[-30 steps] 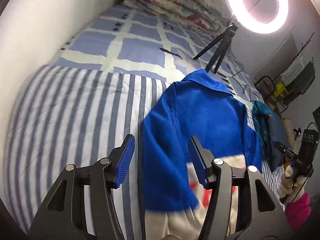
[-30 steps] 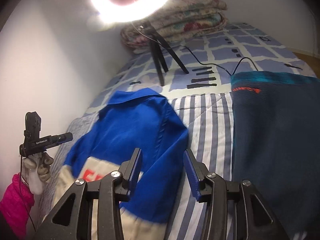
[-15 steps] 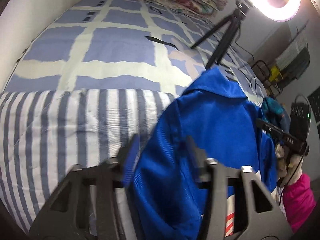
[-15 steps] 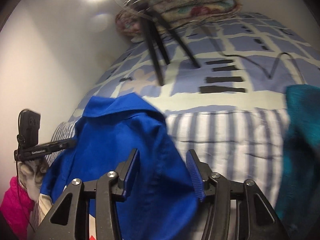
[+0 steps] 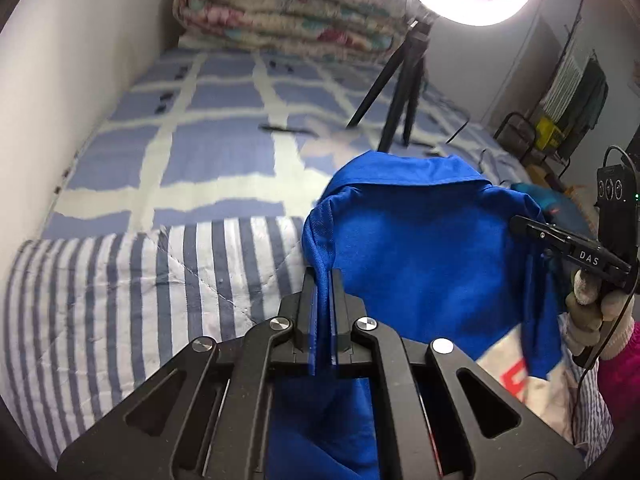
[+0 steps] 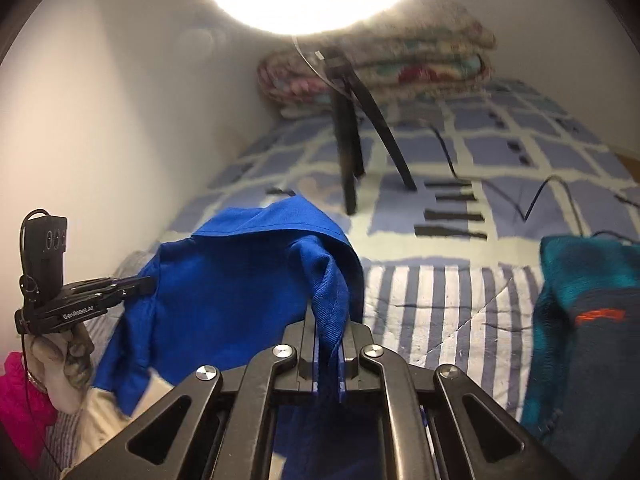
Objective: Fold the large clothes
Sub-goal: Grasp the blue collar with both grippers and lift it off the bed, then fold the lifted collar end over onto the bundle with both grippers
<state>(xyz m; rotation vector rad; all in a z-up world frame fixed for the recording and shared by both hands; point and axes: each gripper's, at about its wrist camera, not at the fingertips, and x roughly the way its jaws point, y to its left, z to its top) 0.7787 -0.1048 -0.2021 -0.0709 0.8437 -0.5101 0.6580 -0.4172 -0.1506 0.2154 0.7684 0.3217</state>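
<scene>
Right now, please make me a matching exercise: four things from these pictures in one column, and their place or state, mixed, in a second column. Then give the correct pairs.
Things:
1. blue jacket
2. tripod
3. folded quilt
4. teal garment

Place or state:
A. lies on the striped cover, untouched
B. pinched in the jaws of both grippers
C. stacked at the far end of the bed
D. stands on the checked sheet, carrying the ring light

Pairs: 1-B, 2-D, 3-C, 4-A
</scene>
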